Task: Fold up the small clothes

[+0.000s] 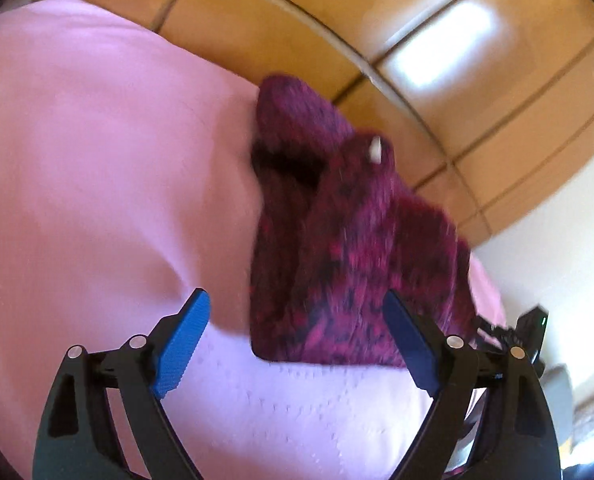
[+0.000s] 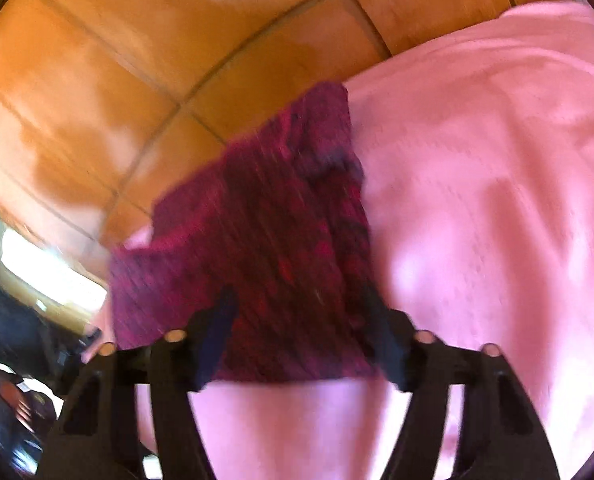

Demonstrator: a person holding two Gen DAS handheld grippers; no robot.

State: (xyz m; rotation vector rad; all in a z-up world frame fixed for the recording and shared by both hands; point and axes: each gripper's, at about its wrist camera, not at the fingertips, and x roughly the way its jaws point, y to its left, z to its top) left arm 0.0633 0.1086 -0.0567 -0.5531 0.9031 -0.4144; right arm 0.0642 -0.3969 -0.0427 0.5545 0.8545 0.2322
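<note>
A small dark red and magenta knitted garment point(image 1: 349, 248) lies folded over on a pink bedspread point(image 1: 97, 160), near the bed's far edge. A small white tag point(image 1: 375, 151) shows on its upper part. My left gripper point(image 1: 297, 320) is open, its blue pads point(image 1: 185, 344) straddling the garment's near edge without touching it. In the right wrist view the garment point(image 2: 265, 240) is blurred by motion. My right gripper point(image 2: 297, 316) is open just above the garment's near part, with nothing between its fingers. The other gripper point(image 1: 529, 332) shows at the right edge of the left wrist view.
The pink bedspread point(image 2: 477, 200) covers most of both views. Beyond the bed's edge is an orange tiled floor point(image 1: 417, 40), also in the right wrist view point(image 2: 137, 60). A white wall or furniture point(image 1: 557, 240) stands right. Dark clutter point(image 2: 13, 360) lies at the lower left.
</note>
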